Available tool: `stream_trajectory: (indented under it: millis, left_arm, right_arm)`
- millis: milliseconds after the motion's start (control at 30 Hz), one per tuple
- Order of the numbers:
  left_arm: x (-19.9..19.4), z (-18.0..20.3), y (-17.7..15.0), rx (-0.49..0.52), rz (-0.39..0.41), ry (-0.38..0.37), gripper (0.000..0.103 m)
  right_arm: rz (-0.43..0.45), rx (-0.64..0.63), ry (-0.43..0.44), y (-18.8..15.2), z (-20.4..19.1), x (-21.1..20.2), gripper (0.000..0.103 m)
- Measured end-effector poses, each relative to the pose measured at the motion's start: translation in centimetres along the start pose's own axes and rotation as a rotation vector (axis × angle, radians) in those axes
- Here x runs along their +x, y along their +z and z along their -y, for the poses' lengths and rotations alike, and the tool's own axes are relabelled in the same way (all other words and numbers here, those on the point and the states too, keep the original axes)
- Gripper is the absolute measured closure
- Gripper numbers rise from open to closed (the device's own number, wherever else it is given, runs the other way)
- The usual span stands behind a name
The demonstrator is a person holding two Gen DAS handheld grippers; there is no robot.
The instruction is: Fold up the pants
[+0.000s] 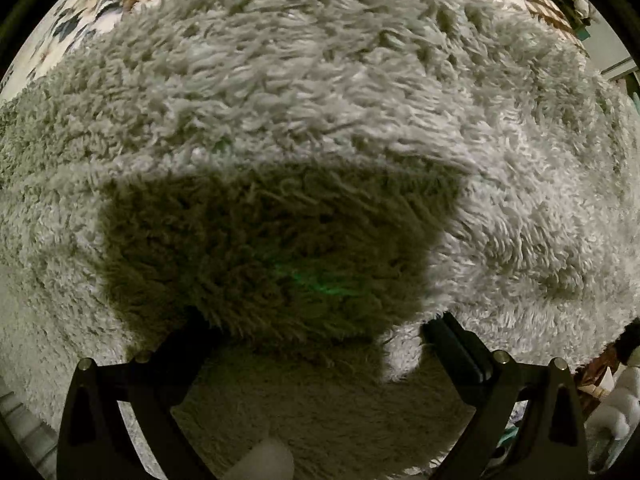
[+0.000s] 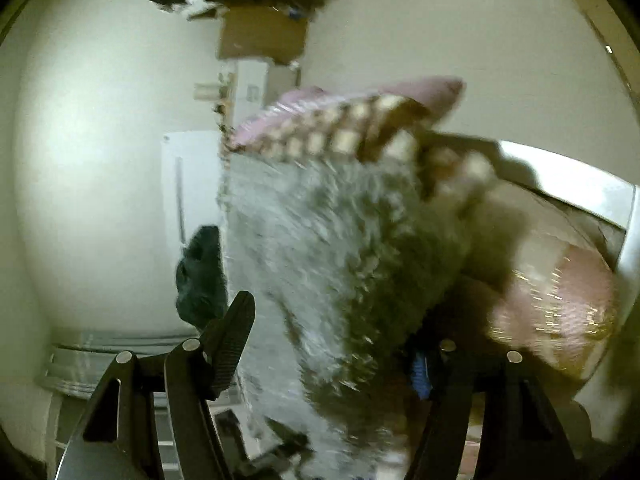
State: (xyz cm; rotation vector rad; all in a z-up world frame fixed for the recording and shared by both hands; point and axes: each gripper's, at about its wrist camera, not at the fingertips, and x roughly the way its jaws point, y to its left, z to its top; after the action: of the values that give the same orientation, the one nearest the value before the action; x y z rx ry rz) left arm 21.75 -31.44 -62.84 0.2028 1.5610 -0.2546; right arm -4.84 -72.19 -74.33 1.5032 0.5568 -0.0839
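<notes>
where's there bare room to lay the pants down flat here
Left wrist view: the shaggy grey rug lies bare ahead of the open left claw, up to the patterned blanket at its far edge. Right wrist view is blurred and crowded: fuzzy grey fabric between the open right claw, pink pillows on the right.

The left claw [image 1: 320,332] is spread wide, aimed downward; the right claw [image 2: 340,328] is likewise spread (its right finger hidden).

text: none legible — labels: none — numbers: none — both views checked
</notes>
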Motion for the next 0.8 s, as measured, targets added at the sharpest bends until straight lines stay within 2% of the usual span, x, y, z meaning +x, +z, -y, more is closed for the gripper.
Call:
stream_trajectory:
  millis: [100, 200, 233, 333, 400, 500, 567, 600, 667, 767, 800]
  left_arm:
    - [0.0, 0.0, 0.0, -0.001, -0.002, 0.000, 0.000]
    - [-0.1, 0.1, 0.1, -0.001, -0.003, 0.004, 0.000]
    - [0.0, 0.1, 0.1, -0.001, -0.003, 0.004, 0.000]
    - [0.0, 0.0, 0.0, -0.001, -0.003, 0.004, 0.000]
    - [0.0, 0.1, 0.1, -0.003, -0.005, 0.007, 0.000]
    - [0.0, 0.1, 0.1, -0.002, -0.009, 0.006, 0.000]
    - [0.0, 0.1, 0.2, 0.001, -0.010, 0.005, 0.000]
    - [0.0, 0.1, 0.1, 0.001, -0.009, 0.006, 0.000]
    - [0.0, 0.1, 0.1, 0.000, -0.007, 0.007, 0.000]
    - [0.0, 0.0, 0.1, 0.000, -0.002, 0.013, 0.000]
    - [0.0, -0.1, 0.1, -0.002, -0.001, 0.012, 0.000]
  right_arm:
    - [0.026, -0.087, -0.018, -1.5, -2.2, -1.2, 0.038]
    - [0.027, -0.245, -0.145, -3.2, -5.3, -1.2, 0.048]
    - [0.019, -0.305, -0.185, -4.2, -6.6, -1.4, 0.048]
    - [-0.007, -0.370, -0.204, -6.2, -8.1, -1.9, 0.049]
    - [-0.021, -0.362, -0.204, -6.4, -7.7, -1.7, 0.048]
    - [0.011, -0.286, -0.218, -4.9, -6.9, -0.6, 0.048]
    - [0.057, -0.203, -0.201, -2.5, -5.4, 0.0, 0.048]
    - [0.072, -0.166, -0.191, -0.8, -5.5, 2.0, 0.048]
    - [0.083, -0.101, -0.149, 1.0, -4.1, 3.0, 0.048]
    - [0.065, -0.096, -0.130, 2.0, -3.9, 4.3, 0.048]
    - [0.056, -0.124, -0.153, 1.9, -4.4, 4.7, 0.056]
